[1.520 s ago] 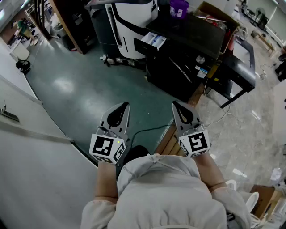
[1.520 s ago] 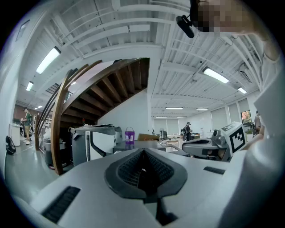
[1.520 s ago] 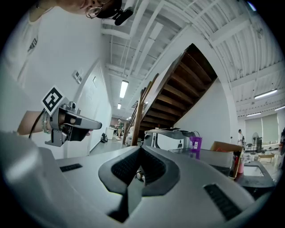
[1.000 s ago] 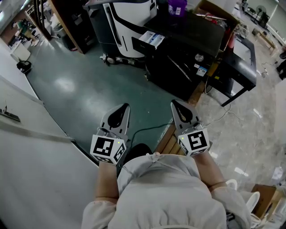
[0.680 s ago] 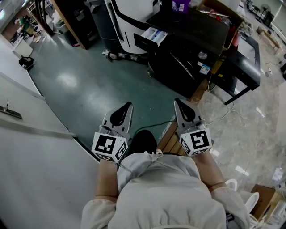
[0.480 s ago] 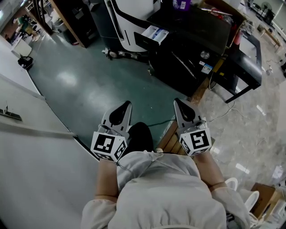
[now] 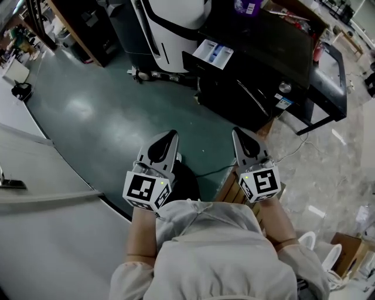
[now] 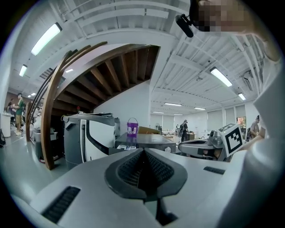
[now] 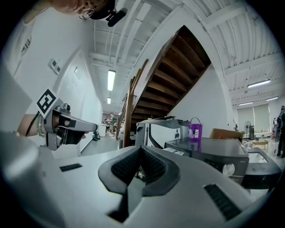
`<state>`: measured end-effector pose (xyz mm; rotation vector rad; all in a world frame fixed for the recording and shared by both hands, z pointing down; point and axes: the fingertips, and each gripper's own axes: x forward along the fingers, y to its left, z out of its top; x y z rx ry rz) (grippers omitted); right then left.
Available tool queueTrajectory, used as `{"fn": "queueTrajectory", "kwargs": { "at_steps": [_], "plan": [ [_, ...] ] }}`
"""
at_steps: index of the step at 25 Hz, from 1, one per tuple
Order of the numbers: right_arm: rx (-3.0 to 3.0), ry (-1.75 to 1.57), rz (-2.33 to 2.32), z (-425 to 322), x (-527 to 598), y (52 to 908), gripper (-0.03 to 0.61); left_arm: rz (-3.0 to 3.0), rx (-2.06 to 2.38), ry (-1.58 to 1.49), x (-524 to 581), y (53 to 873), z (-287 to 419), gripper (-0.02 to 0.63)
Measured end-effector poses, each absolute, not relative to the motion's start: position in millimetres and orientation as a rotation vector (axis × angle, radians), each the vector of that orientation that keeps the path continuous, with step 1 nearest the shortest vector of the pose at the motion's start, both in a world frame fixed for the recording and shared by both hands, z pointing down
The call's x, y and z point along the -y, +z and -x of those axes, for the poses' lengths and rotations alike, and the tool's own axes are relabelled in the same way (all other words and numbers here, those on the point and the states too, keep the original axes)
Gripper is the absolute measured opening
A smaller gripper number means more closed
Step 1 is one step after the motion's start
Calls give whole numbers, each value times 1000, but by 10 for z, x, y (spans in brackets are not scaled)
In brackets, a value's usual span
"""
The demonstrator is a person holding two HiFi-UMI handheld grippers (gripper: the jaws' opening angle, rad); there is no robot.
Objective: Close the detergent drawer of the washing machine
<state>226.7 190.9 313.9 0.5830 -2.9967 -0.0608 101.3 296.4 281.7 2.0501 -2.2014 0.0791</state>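
The black washing machine (image 7: 258, 64) stands ahead of me on the green floor. Its detergent drawer (image 7: 214, 53) sticks out open from the upper left front, white and blue inside. My left gripper (image 7: 168, 137) and right gripper (image 7: 239, 133) are held close to my body, well short of the machine, both shut with nothing in them. In the left gripper view the drawer (image 8: 127, 147) shows just above the shut left gripper (image 8: 143, 153). In the right gripper view the drawer (image 9: 176, 152) and the machine's round knob (image 9: 228, 169) lie beyond the shut right gripper (image 9: 140, 151).
A purple bucket (image 7: 248, 6) sits on top of the machine. A white and black appliance (image 7: 170, 23) stands to its left, a black table (image 7: 331, 76) to its right. A wooden pallet (image 7: 231, 187) and a dark cable (image 7: 205, 173) lie by my feet. A white wall (image 7: 53, 234) runs on my left.
The washing machine and its open drawer have come nearer and lower in the head view as I walk forward. Both grippers keep the same pose, shut.
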Motion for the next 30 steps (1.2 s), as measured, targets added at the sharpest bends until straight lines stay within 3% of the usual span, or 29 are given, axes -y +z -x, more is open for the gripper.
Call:
{"fn": "queueTrajectory", "kwargs": {
  "at_steps": [8, 14, 21, 30],
  "plan": [
    [2863, -109, -810, -852, -1287, 3059, 5, -2212, 1960, 51, -2064, 2804, 422, 20],
    [2766, -9, -1049, -222, -836, 2800, 5, -2339, 1747, 164, -1400, 2658, 1098, 20],
    [2683, 53, -1119, -57, -645, 2769, 5, -2394, 1601, 225, -980, 2648, 1295, 20],
    [2606, 116, -1187, -288, -196, 3186, 5, -2410, 1485, 208, -472, 3083, 1047, 20]
  ]
}}
